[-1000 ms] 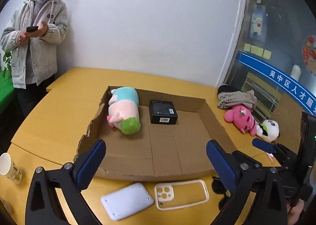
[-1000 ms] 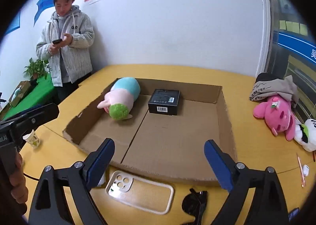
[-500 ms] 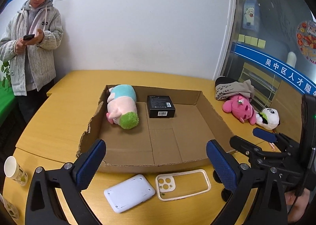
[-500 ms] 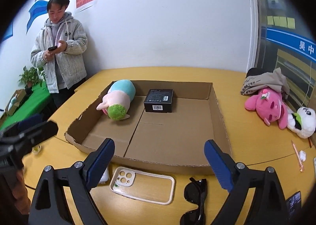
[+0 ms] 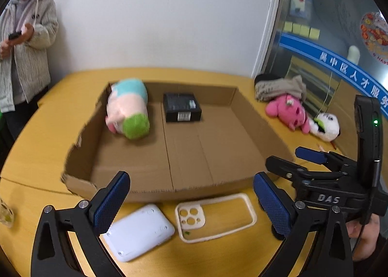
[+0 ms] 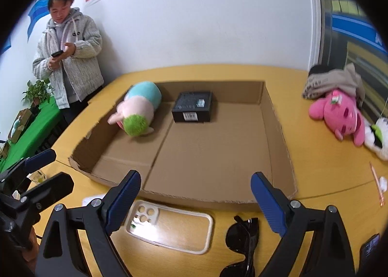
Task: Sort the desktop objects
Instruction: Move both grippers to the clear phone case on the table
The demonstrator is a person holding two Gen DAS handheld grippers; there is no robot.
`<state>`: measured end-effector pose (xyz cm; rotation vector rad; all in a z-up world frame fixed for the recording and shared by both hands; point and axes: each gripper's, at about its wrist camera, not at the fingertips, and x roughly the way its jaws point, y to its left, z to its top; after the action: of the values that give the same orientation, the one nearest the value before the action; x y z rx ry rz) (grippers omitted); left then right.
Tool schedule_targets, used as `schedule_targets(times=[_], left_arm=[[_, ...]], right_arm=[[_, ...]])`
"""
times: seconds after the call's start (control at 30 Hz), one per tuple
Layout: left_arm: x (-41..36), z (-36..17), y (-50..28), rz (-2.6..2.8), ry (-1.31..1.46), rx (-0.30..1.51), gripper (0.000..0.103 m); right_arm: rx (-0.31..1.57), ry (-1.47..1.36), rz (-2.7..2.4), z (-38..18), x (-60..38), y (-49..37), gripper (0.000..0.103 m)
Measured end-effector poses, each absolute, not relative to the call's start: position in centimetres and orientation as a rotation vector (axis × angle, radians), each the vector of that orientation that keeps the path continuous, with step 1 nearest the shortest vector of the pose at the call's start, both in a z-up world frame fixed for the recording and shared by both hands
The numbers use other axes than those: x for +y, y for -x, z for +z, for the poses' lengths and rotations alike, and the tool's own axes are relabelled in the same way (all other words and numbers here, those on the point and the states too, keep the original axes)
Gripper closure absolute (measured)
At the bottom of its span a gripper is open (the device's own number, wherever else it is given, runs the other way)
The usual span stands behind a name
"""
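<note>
A shallow cardboard tray (image 5: 150, 189) (image 6: 278, 131) lies on the yellow table. Inside it are a pastel plush toy (image 5: 128, 109) (image 6: 140, 109) at the back left and a black box (image 5: 181, 107) (image 6: 194, 107) beside it. In front of the tray lie a white flat device (image 5: 138, 233), a cream phone case (image 5: 215, 218) (image 6: 169, 228) and black sunglasses (image 6: 242, 240). My left gripper (image 5: 191, 176) hovers open above the device and case. My right gripper (image 6: 196, 175) is open above the case and sunglasses. Neither holds anything.
A pink plush (image 5: 288, 109) (image 6: 339, 112), a panda plush (image 5: 326, 126) and a folded grey cloth (image 5: 278, 87) lie right of the tray. A person (image 6: 68, 58) stands at the table's far left, looking at a phone. A paper cup (image 5: 4, 214) stands at the left edge.
Both grippers have shifted slightly, with the tray a little nearer in the right wrist view. Both stay open. No object on the table has moved.
</note>
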<state>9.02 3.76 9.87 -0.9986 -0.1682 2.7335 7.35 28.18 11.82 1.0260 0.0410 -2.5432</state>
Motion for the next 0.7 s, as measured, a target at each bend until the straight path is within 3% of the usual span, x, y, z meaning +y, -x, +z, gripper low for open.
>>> schedule_targets(times=[0.2,0.27,0.33,0.5,0.6,0.7], left_arm=[[3.8,5.8,-8.3,2.629,1.114,-0.216,0.003],[4.1,4.3,-7.9,2.554,1.162,-0.240,0.016],[4.7,3.0,-7.5,2.527,1.229,-0.225,0.020],[5.4,0.8,-6.7,2.490,1.312,-0.233,0.020],[6.1,0.0,-6.3,2.498,1.344,-0.189,0.022],[6.4,-0.9,-5.4,2.490,1.407,-0.148,0.045]], right_arm=[[0.021,-1.167,-2.420,6.8,29.1,-8.3,0.010],[0.006,-1.242,-2.359,4.8,29.1,-8.3,0.010],[-0.046,-1.318,-2.288,3.1,29.0,-8.0,0.011],[-0.076,-1.366,-2.261,1.5,28.6,-7.3,0.011],[-0.063,-1.390,-2.264,0.9,28.4,-6.7,0.018],[-0.009,-1.403,-2.274,0.6,27.8,-6.7,0.033]])
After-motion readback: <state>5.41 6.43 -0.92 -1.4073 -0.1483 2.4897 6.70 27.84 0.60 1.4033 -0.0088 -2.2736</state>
